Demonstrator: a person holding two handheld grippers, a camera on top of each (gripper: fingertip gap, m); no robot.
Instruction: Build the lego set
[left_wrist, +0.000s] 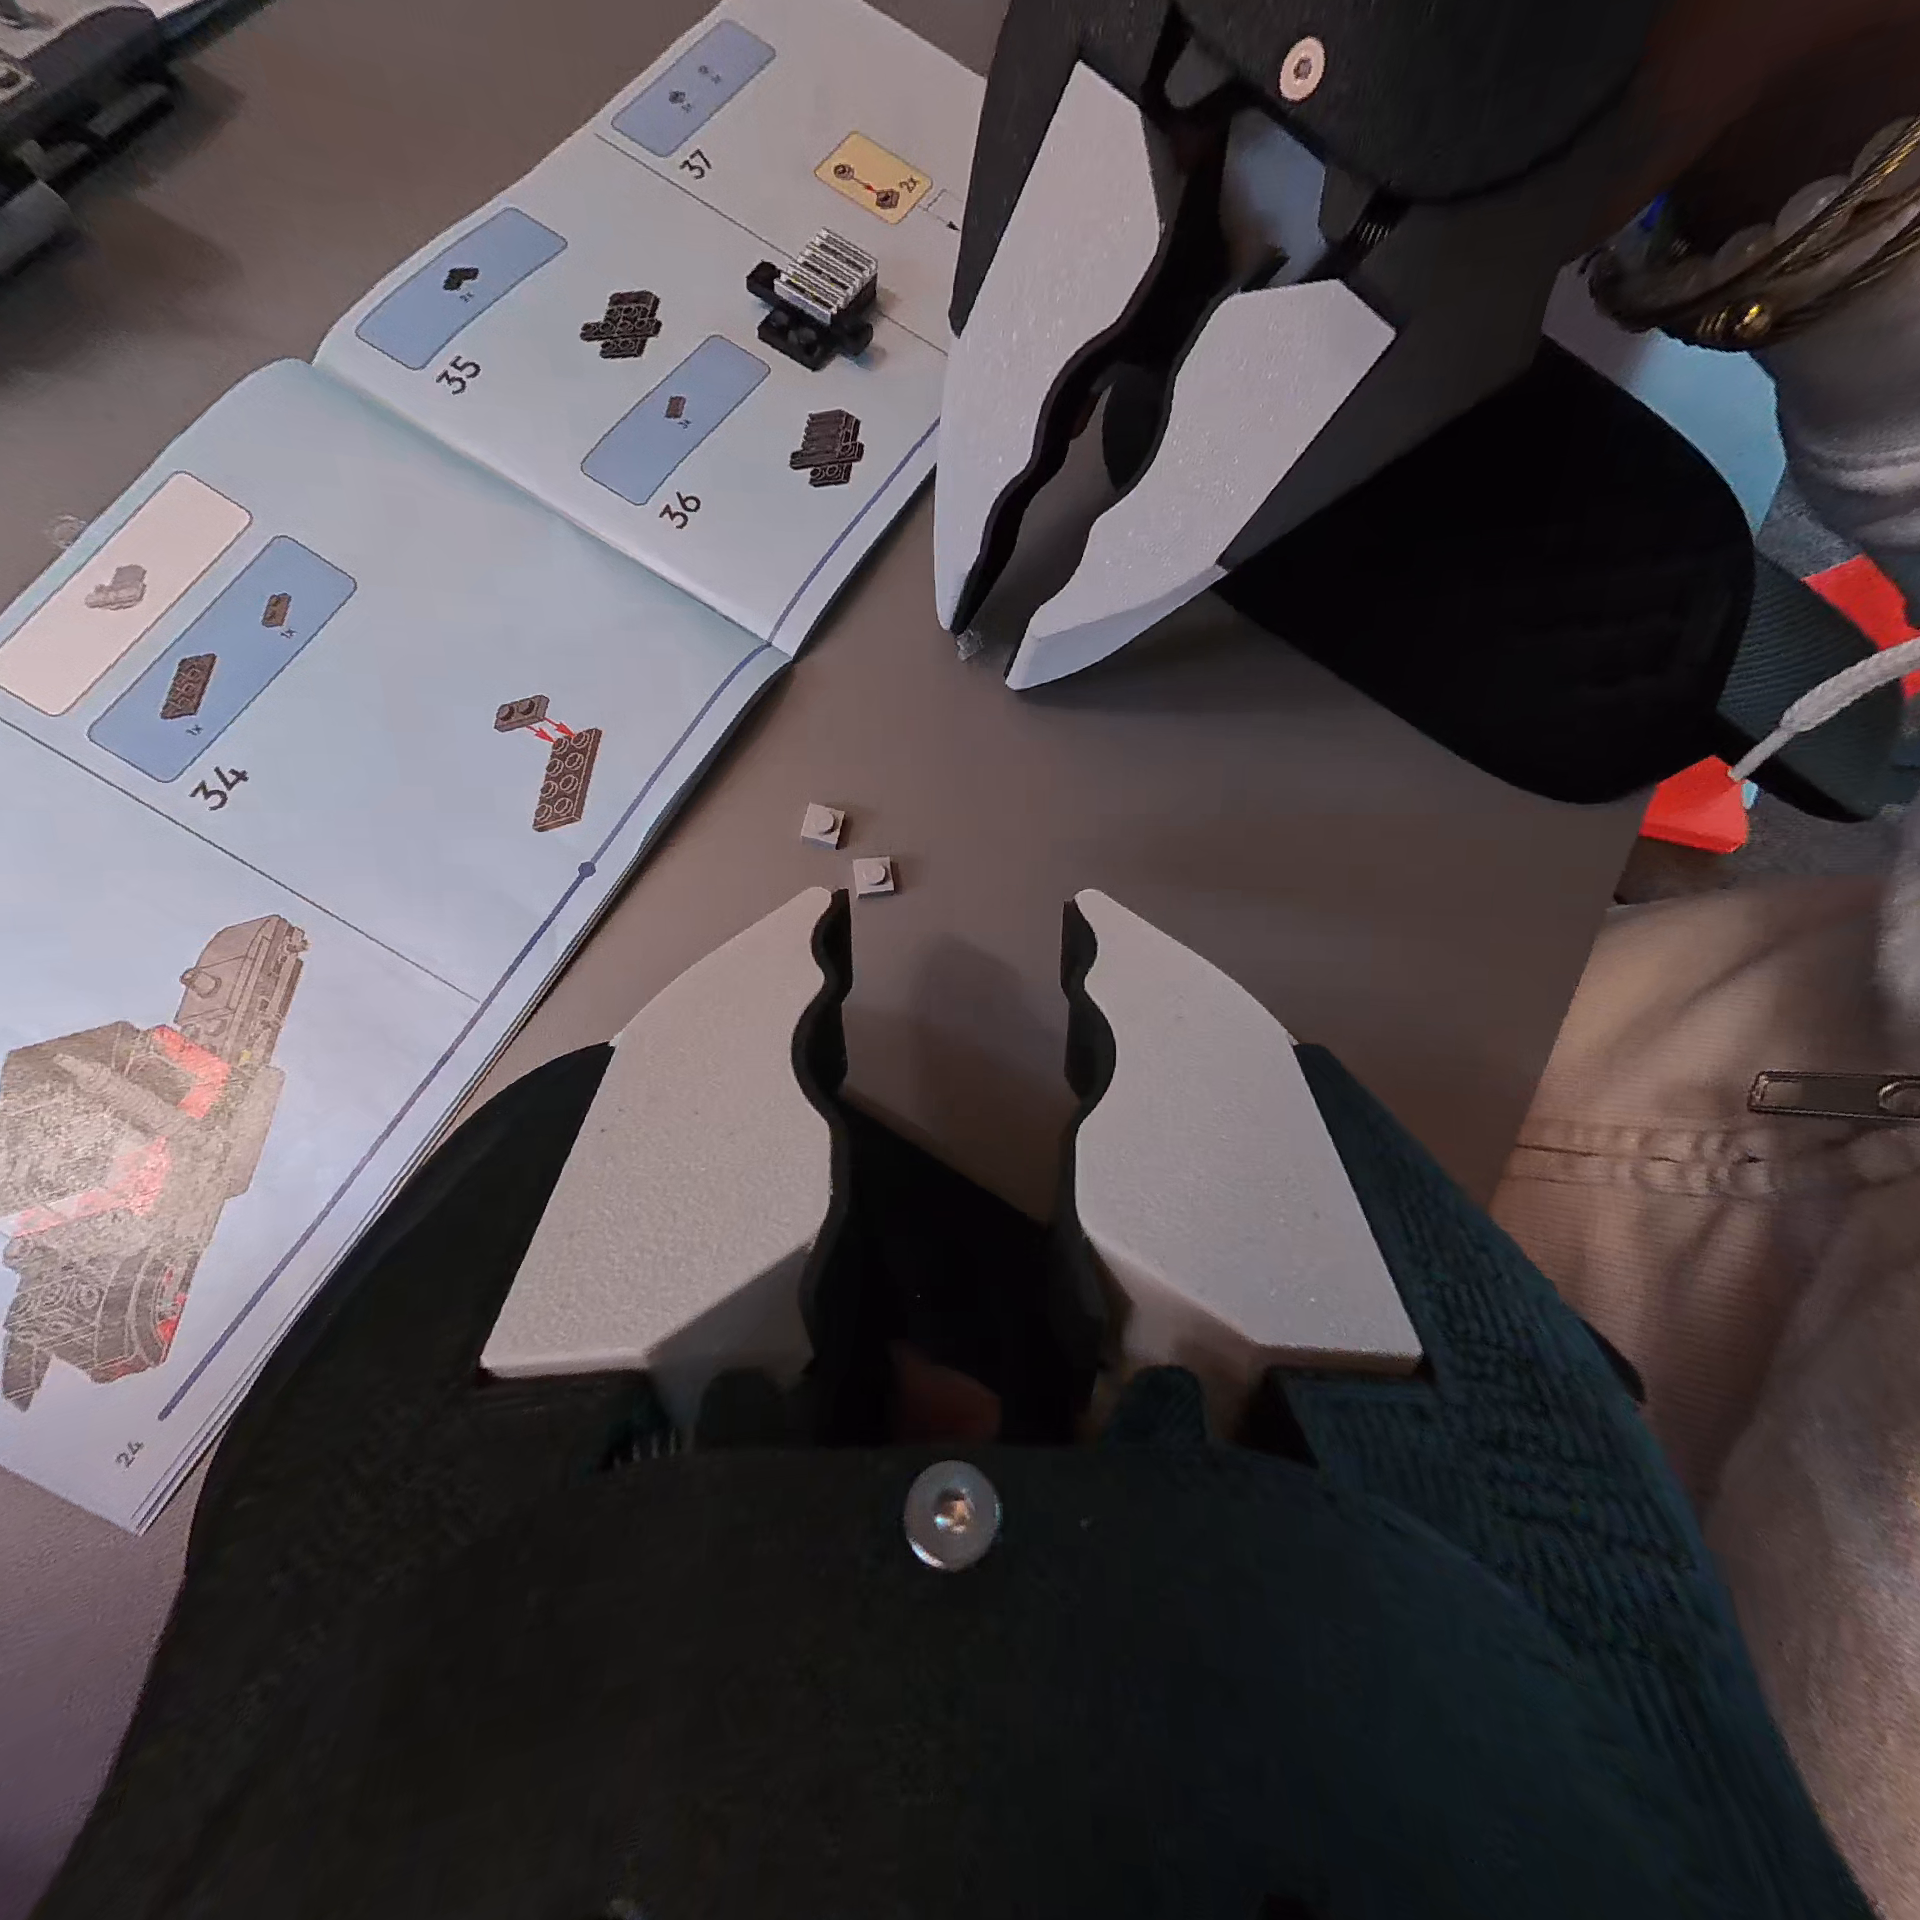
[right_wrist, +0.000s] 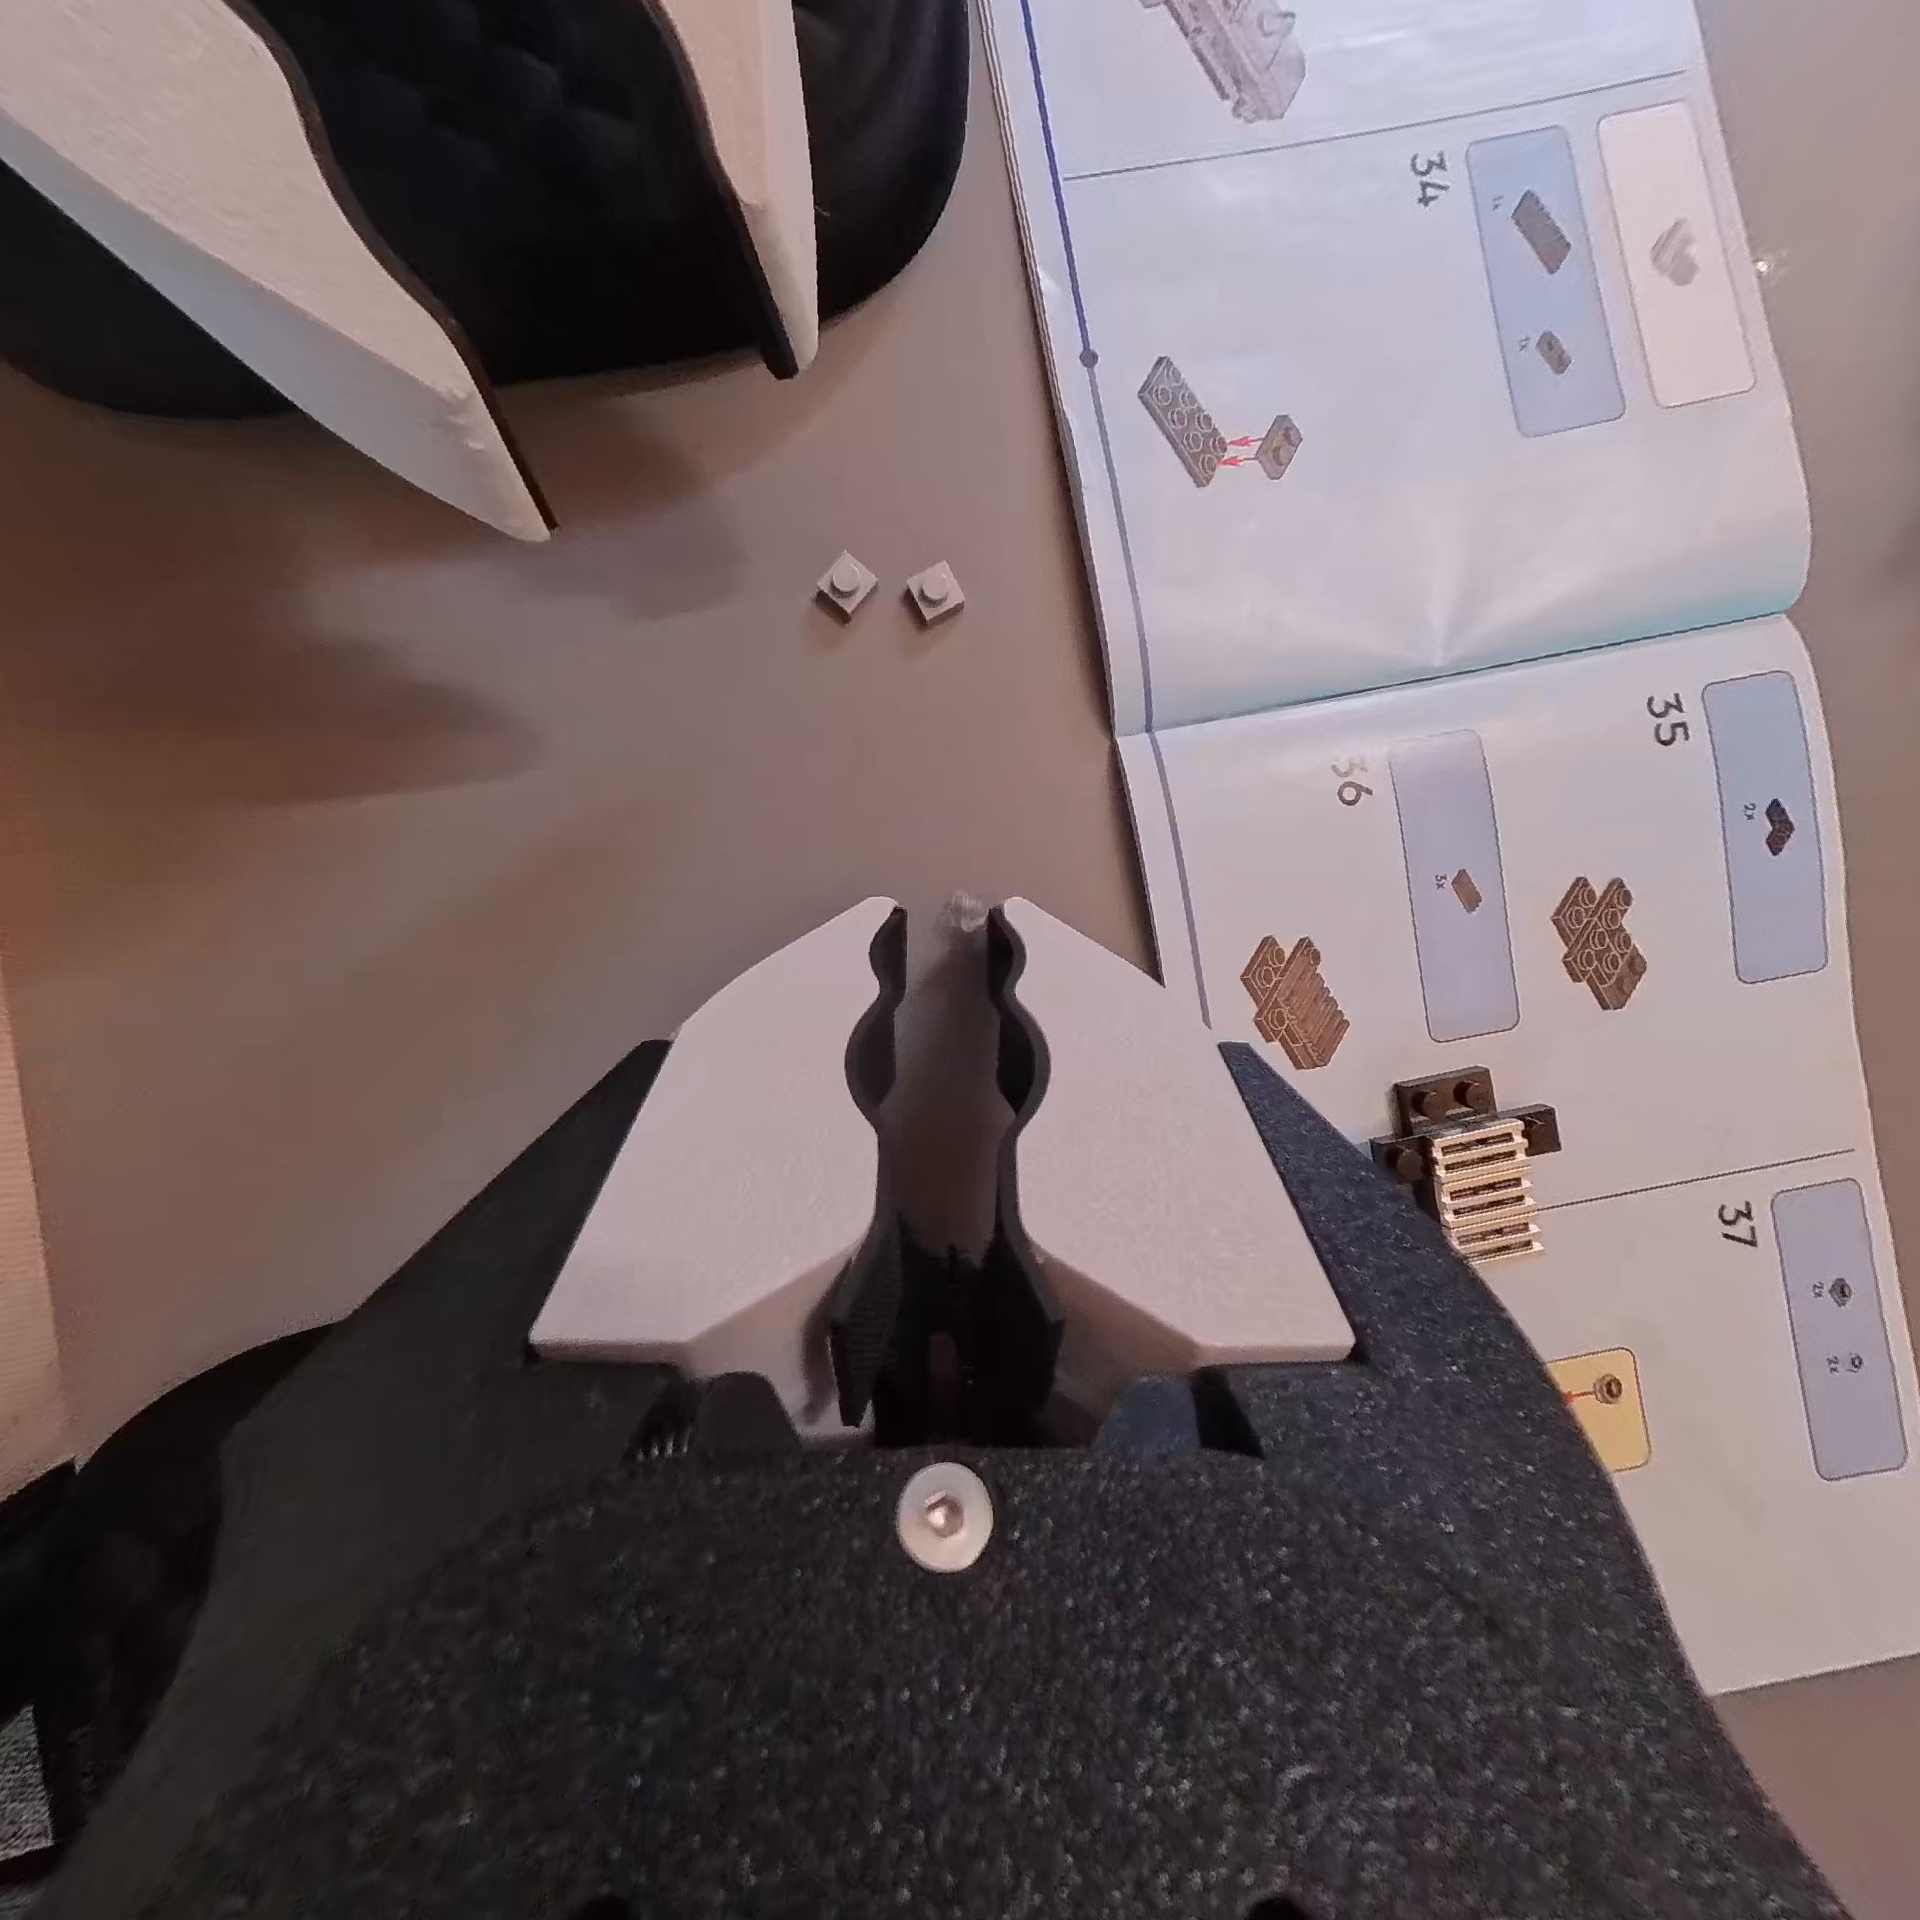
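Note:
Two small grey one-stud plates (left_wrist: 823, 826) (left_wrist: 875, 875) lie side by side on the brown table, also in the right wrist view (right_wrist: 847, 590) (right_wrist: 935, 592). My left gripper (left_wrist: 956, 914) is open and empty, its left fingertip just beside the nearer plate; it also shows in the right wrist view (right_wrist: 655, 436). My right gripper (right_wrist: 945, 914) is narrowly open, tips down on the table around a tiny clear piece (right_wrist: 961, 914), which sits against one fingertip (left_wrist: 968, 646). A small black assembly with a white grille (left_wrist: 821, 296) (right_wrist: 1475, 1164) rests on the open instruction booklet (left_wrist: 416, 623) (right_wrist: 1455, 520).
The booklet covers the table's left side in the left wrist view. A person's beige clothing (left_wrist: 1714, 1195) and a wrist with a bracelet (left_wrist: 1766, 260) are at the right. A red item (left_wrist: 1704, 800) lies behind the right gripper. Dark objects (left_wrist: 62, 83) sit far left.

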